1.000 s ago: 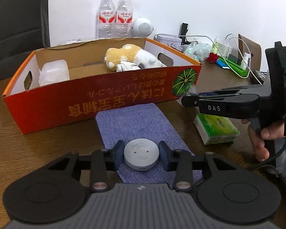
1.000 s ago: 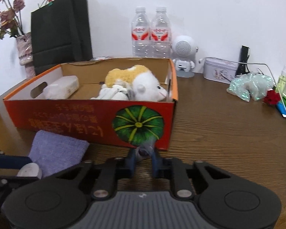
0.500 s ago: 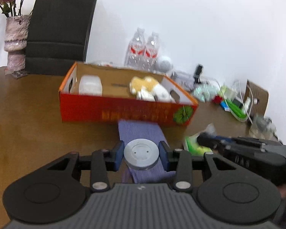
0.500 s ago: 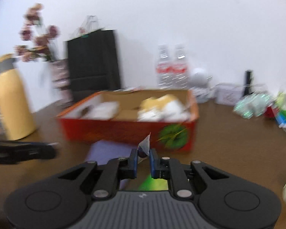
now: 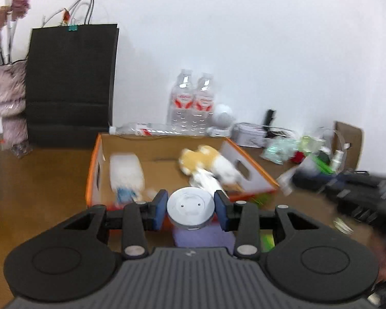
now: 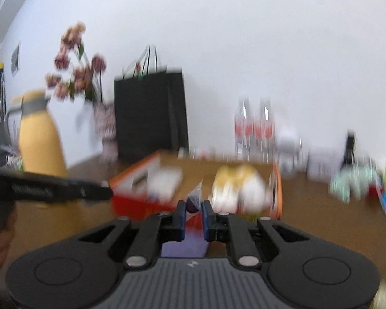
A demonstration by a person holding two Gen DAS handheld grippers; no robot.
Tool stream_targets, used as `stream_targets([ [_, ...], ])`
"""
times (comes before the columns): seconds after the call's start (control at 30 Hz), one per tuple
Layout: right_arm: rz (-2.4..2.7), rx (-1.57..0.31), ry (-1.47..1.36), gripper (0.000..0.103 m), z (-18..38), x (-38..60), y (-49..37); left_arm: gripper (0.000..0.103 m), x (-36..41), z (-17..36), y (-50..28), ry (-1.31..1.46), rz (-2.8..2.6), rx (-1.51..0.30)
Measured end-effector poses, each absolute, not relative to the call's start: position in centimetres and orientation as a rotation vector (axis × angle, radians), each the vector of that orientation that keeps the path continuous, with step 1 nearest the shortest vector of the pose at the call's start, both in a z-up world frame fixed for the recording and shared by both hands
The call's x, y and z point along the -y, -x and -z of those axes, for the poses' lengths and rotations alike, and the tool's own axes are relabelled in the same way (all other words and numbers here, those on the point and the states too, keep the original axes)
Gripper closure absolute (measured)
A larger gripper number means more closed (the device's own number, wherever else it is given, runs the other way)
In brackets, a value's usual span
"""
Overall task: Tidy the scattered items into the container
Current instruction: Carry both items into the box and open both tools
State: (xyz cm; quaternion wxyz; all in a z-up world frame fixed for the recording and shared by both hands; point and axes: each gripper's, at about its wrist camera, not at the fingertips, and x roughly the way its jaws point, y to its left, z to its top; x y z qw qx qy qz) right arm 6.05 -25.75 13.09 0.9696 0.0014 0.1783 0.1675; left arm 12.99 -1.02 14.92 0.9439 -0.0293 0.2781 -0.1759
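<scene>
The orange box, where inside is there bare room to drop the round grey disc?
In the orange box, bare cardboard floor lies in the middle, between the white pack by the left wall and the plush toy on the right. The right side is crowded. The round grey disc is in the left gripper.

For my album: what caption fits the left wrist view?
Left gripper holds a grey disc before the orange box.
</scene>
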Motion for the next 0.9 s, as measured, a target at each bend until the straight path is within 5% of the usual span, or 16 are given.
stream_targets([
  [0.13, -0.409, -0.518, -0.040, 0.091, -15.3, 24.6, -16.1, 0.063, 0.6, -12.8, -23.8, 0.111, 0.340, -0.802],
  [0.33, -0.380, -0.930, -0.080, 0.091, -9.9, 20.4, -29.7, 0.063, 0.7, -7.9, -30.2, 0.054, 0.265, -1.001],
  [0.4, -0.388, -0.989, -0.084, 0.089, -8.9, 19.5, -31.5, 0.052, 0.3, -7.9, -30.4, 0.043, 0.253, -0.997],
  [0.53, -0.336, -1.024, -0.065, 0.050, -9.0, 19.1, -32.2, 0.027, -0.6, -10.1, -30.1, 0.051, 0.237, -0.940],
  [0.7, -0.275, -1.003, -0.053, 0.037, -11.7, 21.1, -31.9, 0.000, -1.3, -13.1, -29.9, 0.024, 0.121, -0.932],
  [0.8, -0.227, -1.047, -0.044, 0.020, -12.4, 22.4, -31.8, 0.000, -0.9, -13.9, -29.8, 0.007, 0.068, -0.994],
  [0.9, -0.181, -1.103, -0.058, 0.020, -13.0, 23.6, -31.1, 0.000, -0.7, -14.1, -29.6, 0.044, 0.042, -1.075],
])
